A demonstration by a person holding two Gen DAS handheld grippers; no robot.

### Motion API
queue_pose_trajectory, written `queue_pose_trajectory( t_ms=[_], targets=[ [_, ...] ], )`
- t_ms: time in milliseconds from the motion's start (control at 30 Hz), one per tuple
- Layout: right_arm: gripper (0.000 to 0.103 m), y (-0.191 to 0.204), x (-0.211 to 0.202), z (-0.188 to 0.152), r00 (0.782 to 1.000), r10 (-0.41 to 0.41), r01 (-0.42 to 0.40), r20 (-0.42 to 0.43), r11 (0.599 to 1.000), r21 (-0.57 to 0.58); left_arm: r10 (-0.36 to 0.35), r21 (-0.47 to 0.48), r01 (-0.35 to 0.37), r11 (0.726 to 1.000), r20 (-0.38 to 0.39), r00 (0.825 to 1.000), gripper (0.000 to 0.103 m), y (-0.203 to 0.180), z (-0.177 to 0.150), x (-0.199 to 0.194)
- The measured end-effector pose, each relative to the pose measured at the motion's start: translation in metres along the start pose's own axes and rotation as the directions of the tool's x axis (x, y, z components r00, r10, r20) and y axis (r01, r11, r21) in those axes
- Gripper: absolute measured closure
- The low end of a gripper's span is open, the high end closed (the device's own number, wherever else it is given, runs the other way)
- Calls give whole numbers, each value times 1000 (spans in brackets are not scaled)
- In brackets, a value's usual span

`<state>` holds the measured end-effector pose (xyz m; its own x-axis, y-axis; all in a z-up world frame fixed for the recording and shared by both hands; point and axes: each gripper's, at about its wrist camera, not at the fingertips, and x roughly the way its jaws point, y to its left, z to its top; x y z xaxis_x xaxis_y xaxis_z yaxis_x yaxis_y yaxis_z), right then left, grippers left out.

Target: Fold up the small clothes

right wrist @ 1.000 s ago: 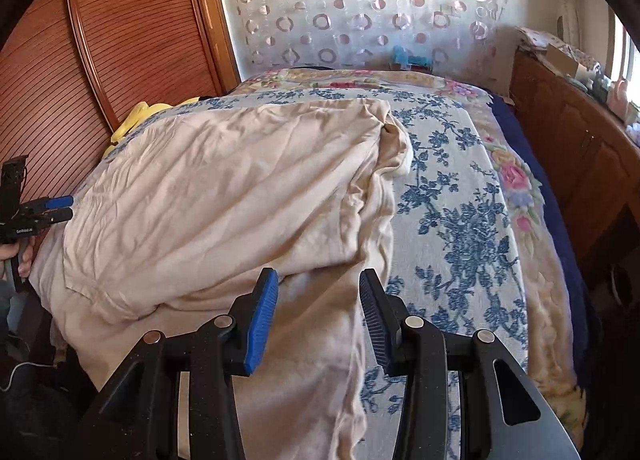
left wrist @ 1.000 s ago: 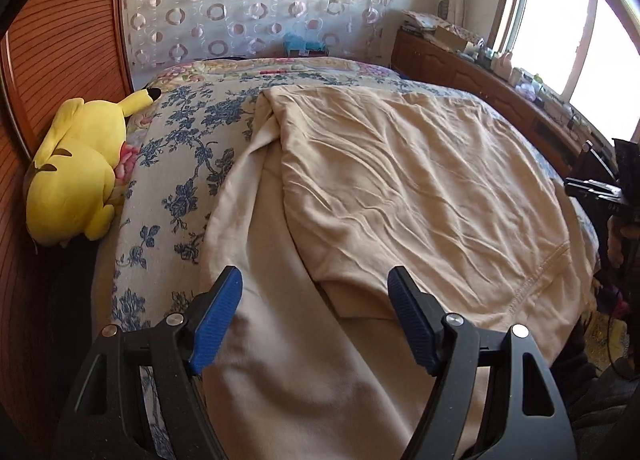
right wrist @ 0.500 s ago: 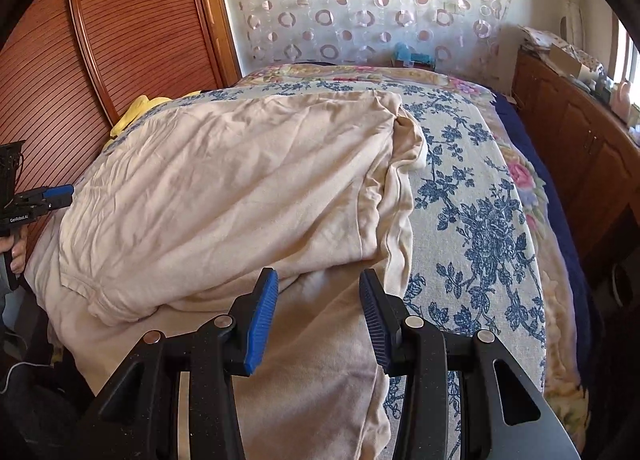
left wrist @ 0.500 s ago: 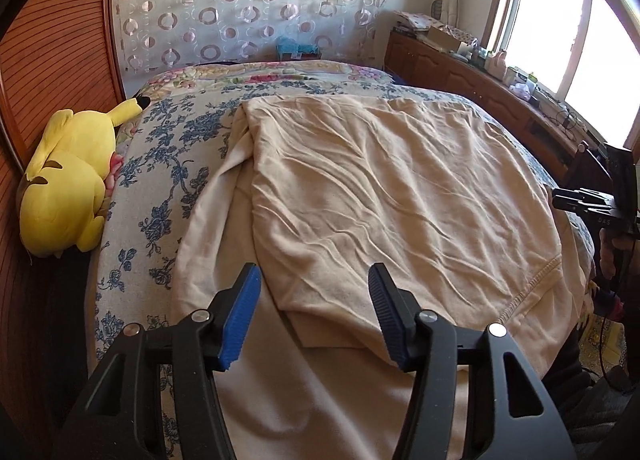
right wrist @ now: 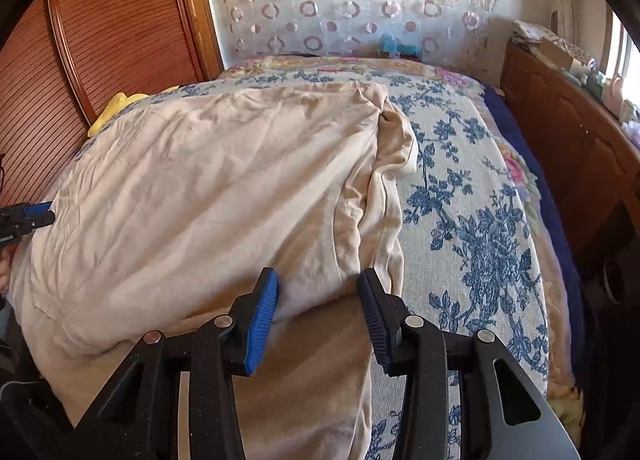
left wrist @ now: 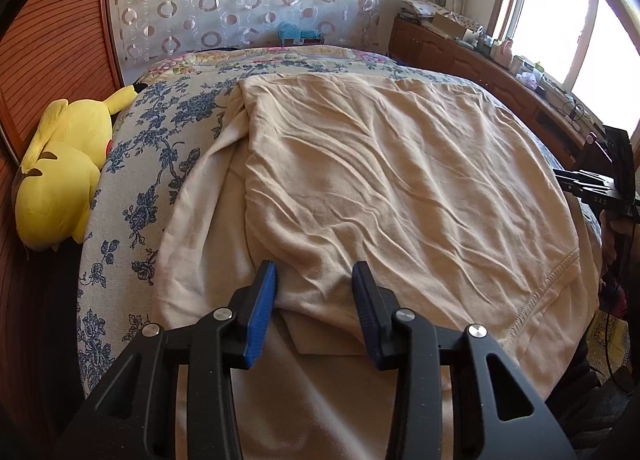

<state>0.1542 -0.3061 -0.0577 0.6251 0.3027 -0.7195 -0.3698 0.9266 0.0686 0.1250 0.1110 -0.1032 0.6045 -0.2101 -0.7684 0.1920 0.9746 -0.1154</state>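
Observation:
A large beige garment [left wrist: 380, 180] lies spread over the flowered bed cover [left wrist: 160, 148], with its upper layer folded back over the lower one. My left gripper [left wrist: 314, 288] sits at the near left corner of that folded layer. Its jaws are closing, with the cloth's edge bunched between the blue pads. In the right wrist view the same garment [right wrist: 220, 188] fills the left half. My right gripper [right wrist: 318, 292] stands open at the near right corner of the fold, with cloth between its fingers. Each gripper shows at the edge of the other's view: the right gripper [left wrist: 568, 182], the left gripper [right wrist: 48, 214].
A yellow plush toy [left wrist: 64, 172] lies on the bed's left side against a slatted wooden door [right wrist: 120, 20]. A wooden cabinet [left wrist: 480, 56] with clutter on top runs under the window on the right. A patterned curtain hangs behind the bed.
Both grippers have come forward and down to the garment's folded near edge, which now lies between their fingers. The left jaws have narrowed a lot. The right jaws kept their width.

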Motion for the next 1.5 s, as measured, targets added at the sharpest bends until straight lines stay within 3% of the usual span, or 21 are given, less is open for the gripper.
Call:
queue_pose_trajectory(
  t_ms=[67,133,233,333,633,833,867,1000,1067,1233,1433,1500],
  targets=[
    [74,5,0,0,1000,-7,7,0,1000,-22,3,6,-3,1000,2,1000,62,-1,-1,0],
    [88,10,-1,0,1000,-8,9,6,999,-50,8,16,-8,1000,6,1000,76,-4,-1,0],
    [93,18,-3,1,1000,-9,11,24,996,-87,-3,16,2,1000,16,1000,89,-5,-1,-3],
    [94,21,-11,1,998,-8,13,62,996,-92,-3,21,3,1000,44,999,95,-7,0,-9],
    [94,19,-32,-1,989,-6,20,146,995,-100,-23,11,22,1000,138,990,96,-10,11,-38],
    [94,16,-24,-1,994,-13,26,112,993,-113,-11,6,11,1000,123,992,96,-8,10,-33],
    [88,16,-23,2,994,-14,26,105,993,-113,-10,6,10,1000,117,993,96,-8,9,-31],
    [83,17,-16,8,996,-16,25,83,993,-115,-9,1,9,1000,98,995,96,-6,5,-24],
    [75,18,-13,10,997,-21,30,78,993,-116,-10,-2,11,1000,90,996,96,-5,3,-21],
    [74,27,-18,14,992,23,-5,127,990,-139,-10,-3,10,1000,70,997,96,-4,1,-15],
    [74,21,-5,15,999,3,2,45,995,-102,-12,-11,13,1000,50,999,96,-1,-2,-9],
    [82,16,-1,16,1000,11,-9,25,997,-80,-11,-9,12,1000,42,999,96,1,-3,-6]
  ],
)
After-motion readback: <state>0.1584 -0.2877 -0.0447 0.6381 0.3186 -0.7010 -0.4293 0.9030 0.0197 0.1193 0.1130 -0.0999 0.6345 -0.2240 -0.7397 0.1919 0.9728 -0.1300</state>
